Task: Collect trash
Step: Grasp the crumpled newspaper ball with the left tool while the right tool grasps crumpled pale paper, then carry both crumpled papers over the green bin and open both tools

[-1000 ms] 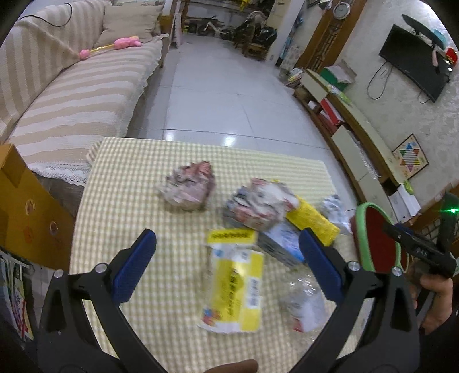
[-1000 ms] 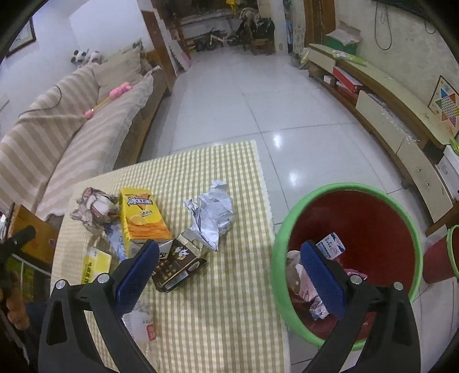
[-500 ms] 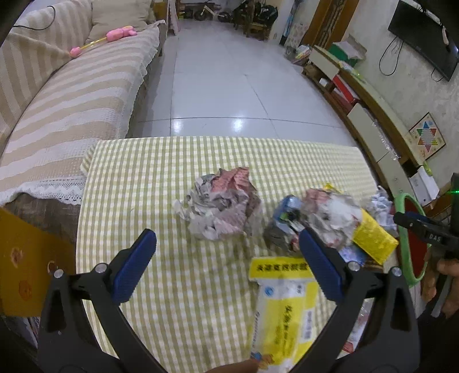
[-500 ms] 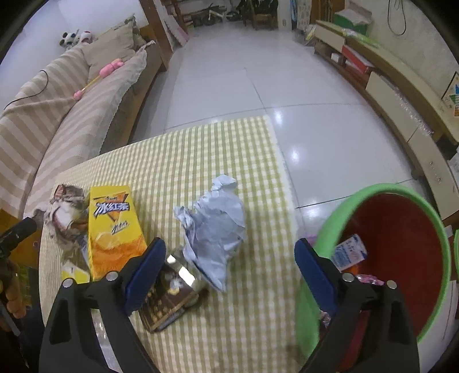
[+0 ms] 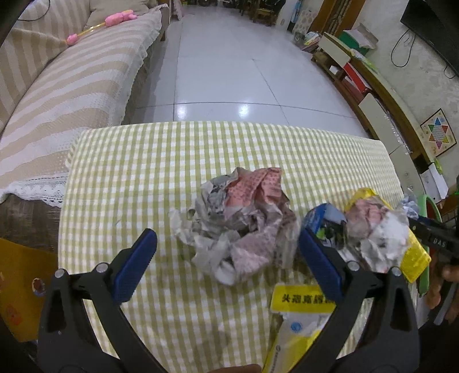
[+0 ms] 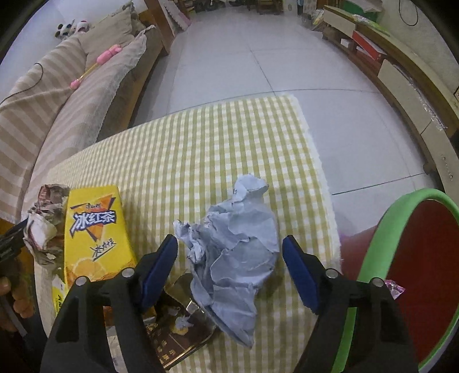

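The right gripper (image 6: 229, 259) points down at a crumpled grey-blue paper (image 6: 236, 255) that sits between its blue fingers, and the jaws are closing in but the pads are not on the paper yet. The left gripper (image 5: 228, 254) has its jaws wide, with a crumpled pink and grey newspaper ball (image 5: 241, 223) between them, not gripped. Both wads lie on the yellow checked tablecloth (image 6: 200, 149), with a yellow drink carton (image 6: 96, 232) to the left of the grey-blue paper and a green-rimmed red bin (image 6: 401, 258) just off the table's right edge.

Striped sofa (image 5: 66, 86) with a pink toy (image 5: 99, 21), checked tablecloth (image 5: 143, 172), white tiled floor (image 5: 229, 71).
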Demonstrator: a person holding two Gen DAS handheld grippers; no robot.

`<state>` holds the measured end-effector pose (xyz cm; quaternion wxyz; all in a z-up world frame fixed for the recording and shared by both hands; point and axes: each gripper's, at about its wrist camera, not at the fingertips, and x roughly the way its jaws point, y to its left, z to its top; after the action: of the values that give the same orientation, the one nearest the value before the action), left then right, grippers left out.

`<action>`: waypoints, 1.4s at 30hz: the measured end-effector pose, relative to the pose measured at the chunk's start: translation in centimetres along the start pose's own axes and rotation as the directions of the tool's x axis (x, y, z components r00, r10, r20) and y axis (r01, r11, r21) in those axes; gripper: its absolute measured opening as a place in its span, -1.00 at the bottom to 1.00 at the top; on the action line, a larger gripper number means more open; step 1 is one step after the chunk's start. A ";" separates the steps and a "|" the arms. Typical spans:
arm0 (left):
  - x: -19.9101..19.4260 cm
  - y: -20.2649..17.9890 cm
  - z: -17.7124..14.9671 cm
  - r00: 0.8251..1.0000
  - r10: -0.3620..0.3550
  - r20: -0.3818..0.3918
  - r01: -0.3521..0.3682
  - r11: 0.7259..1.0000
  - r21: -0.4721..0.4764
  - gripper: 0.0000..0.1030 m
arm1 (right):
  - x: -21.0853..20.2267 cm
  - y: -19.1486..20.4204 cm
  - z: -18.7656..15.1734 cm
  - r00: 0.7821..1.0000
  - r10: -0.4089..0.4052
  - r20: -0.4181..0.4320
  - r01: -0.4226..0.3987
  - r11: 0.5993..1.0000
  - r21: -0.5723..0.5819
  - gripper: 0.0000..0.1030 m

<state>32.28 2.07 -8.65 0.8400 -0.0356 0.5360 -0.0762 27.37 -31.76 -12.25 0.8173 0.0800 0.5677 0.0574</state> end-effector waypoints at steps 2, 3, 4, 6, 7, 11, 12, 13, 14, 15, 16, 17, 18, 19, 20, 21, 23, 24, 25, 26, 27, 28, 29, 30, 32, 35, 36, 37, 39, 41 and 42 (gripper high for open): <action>0.6 0.0 0.1 1.000 0.002 -0.015 -0.002 1.000 -0.006 0.65 | 0.3 0.1 0.0 1.000 0.002 -0.008 -0.002 1.000 -0.001 0.26; 0.9 0.1 0.1 1.000 0.002 -0.027 -0.002 1.000 -0.011 0.41 | 0.4 0.1 -0.1 1.000 -0.003 -0.008 0.003 1.000 -0.001 0.15; 1.2 0.0 0.1 0.999 -0.002 -0.037 0.001 1.000 -0.019 0.25 | 0.4 0.1 -0.1 1.000 -0.010 -0.008 0.010 1.000 -0.002 0.05; 1.2 0.1 0.2 0.999 -0.023 -0.034 0.022 0.999 -0.026 0.11 | 0.2 0.1 -0.2 1.000 -0.013 -0.004 0.013 1.000 -0.003 -0.07; 1.1 0.0 0.1 0.999 -0.026 -0.031 0.026 0.999 -0.024 0.04 | 0.1 0.1 -0.2 1.000 -0.014 -0.003 0.014 1.000 -0.004 -0.09; 0.4 0.1 -0.2 0.999 -0.035 -0.023 0.034 0.999 -0.023 -0.11 | -0.3 0.1 -0.5 1.000 -0.021 0.006 0.021 1.000 -0.017 -0.14; -0.1 0.6 -0.5 0.999 -0.034 -0.019 0.034 0.999 -0.027 -0.12 | -0.5 0.1 -0.5 1.000 -0.023 0.013 0.024 1.000 -0.018 -0.15; -0.5 0.7 -0.7 0.999 -0.035 -0.013 0.035 0.999 -0.031 -0.13 | -0.9 0.1 -0.7 0.999 -0.025 0.023 0.026 0.999 -0.020 -0.15; -1.0 0.8 -0.9 0.999 -0.038 -0.004 0.037 0.999 -0.034 -0.14 | -1.0 0.3 -0.7 0.999 -0.023 0.029 0.024 1.000 -0.019 -0.15; -1.4 0.9 -1.0 0.999 -0.036 0.004 0.037 0.999 -0.034 -0.14 | -1.3 0.4 -0.7 0.999 -0.019 0.032 0.020 1.000 -0.016 -0.15; -1.9 0.9 -1.2 0.999 -0.032 0.012 0.032 0.999 -0.033 -0.14 | -1.6 0.3 -0.8 0.999 -0.016 0.036 0.016 1.000 -0.012 -0.15; -2.7 1.0 -1.4 0.999 -0.020 0.026 0.021 0.999 -0.028 -0.14 | -2.2 0.3 -1.0 0.999 -0.013 0.046 0.013 1.000 -0.008 -0.15; -3.1 1.0 -1.6 0.999 -0.016 0.035 0.017 0.999 -0.027 -0.14 | -2.8 0.2 -1.2 0.998 -0.007 0.058 0.008 1.000 -0.007 -0.15; -3.7 1.1 -1.8 0.999 -0.013 0.046 0.015 0.999 -0.029 -0.14 | -3.4 0.2 -1.5 0.998 -0.003 0.068 0.003 1.000 -0.006 -0.15; -4.5 1.2 -2.1 0.998 -0.012 0.059 0.014 0.999 -0.032 -0.14 | -3.8 0.2 -1.7 0.997 0.000 0.073 0.000 1.000 -0.005 -0.15; -5.0 1.3 -2.4 0.998 -0.012 0.067 0.014 0.999 -0.031 -0.14 | -4.4 0.2 -2.0 0.997 0.005 0.080 -0.004 1.000 -0.005 -0.15; -6.5 1.0 -3.0 0.996 -0.005 0.093 0.007 1.000 -0.021 -0.14 | -5.5 0.3 -2.6 0.995 0.013 0.096 -0.012 1.000 -0.008 -0.15; -7.1 1.0 -3.3 0.995 -0.005 0.102 0.007 1.000 -0.017 -0.14 | -6.2 0.4 -3.0 0.994 0.014 0.104 -0.013 1.000 -0.011 -0.15; -7.5 0.9 -3.3 0.994 -0.007 0.108 0.008 1.000 -0.014 -0.14 | -7.1 0.4 -3.4 0.993 0.017 0.116 -0.016 1.000 -0.012 -0.15; -8.2 0.6 -3.7 0.993 -0.007 0.119 0.008 1.000 -0.010 -0.13 | -7.7 0.4 -3.6 0.992 0.019 0.125 -0.017 1.000 -0.013 -0.15; -8.9 0.3 -3.9 0.992 -0.006 0.129 0.007 1.000 -0.008 -0.13 | -8.4 0.5 -3.9 0.990 0.020 0.136 -0.018 1.000 -0.017 -0.15; -9.6 0.2 -4.3 0.990 -0.007 0.137 0.008 1.000 -0.006 -0.13 | -9.3 0.6 -4.4 0.989 0.024 0.149 -0.020 0.999 -0.024 -0.15; -10.5 0.0 -4.7 0.989 -0.014 0.147 0.015 1.000 -0.005 -0.13 | -9.7 0.8 -4.7 0.988 0.027 0.155 -0.023 0.999 -0.030 -0.15; -11.0 -0.2 -4.9 0.988 -0.019 0.153 0.020 1.000 -0.003 -0.13 | -10.4 0.8 -5.2 0.986 0.031 0.162 -0.025 0.999 -0.038 -0.15; -12.1 -1.2 -5.5 0.986 -0.031 0.165 0.029 0.999 0.012 -0.13 | -11.7 1.0 -6.0 0.984 0.040 0.176 -0.031 0.998 -0.050 -0.15; -13.7 -2.7 -6.6 0.983 -0.062 0.175 0.056 0.998 0.040 -0.13 | -13.4 1.1 -7.0 0.979 0.051 0.197 -0.040 0.997 -0.059 -0.15; -13.9 -3.1 -6.6 0.982 -0.067 0.178 0.060 0.997 0.043 -0.13 | -14.1 1.2 -7.4 0.977 0.053 0.208 -0.041 0.997 -0.060 -0.15; -14.2 -3.6 -7.0 0.981 -0.073 0.182 0.066 0.997 0.045 -0.13 | -14.9 1.0 -8.1 0.974 0.054 0.221 -0.041 0.997 -0.064 -0.15; -14.7 -4.8 -7.9 0.979 -0.100 0.178 0.092 0.994 0.053 -0.13 | -15.7 0.8 -9.2 0.972 0.048 0.231 -0.032 0.997 -0.070 -0.15; -14.9 -6.0 -8.6 0.978 -0.115 0.174 0.103 0.992 0.075 -0.13 | -16.2 0.1 -10.3 0.972 0.039 0.233 -0.023 0.997 -0.071 -0.15; -15.1 -6.4 -8.9 0.977 -0.121 0.173 0.108 0.991 0.084 -0.13 | -16.3 0.0 -10.7 0.972 0.036 0.231 -0.021 0.997 -0.068 -0.15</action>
<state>17.42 -1.56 1.97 0.8795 -0.0419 0.4527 -0.1407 11.69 -34.06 -0.91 0.8794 0.0676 0.4648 0.0778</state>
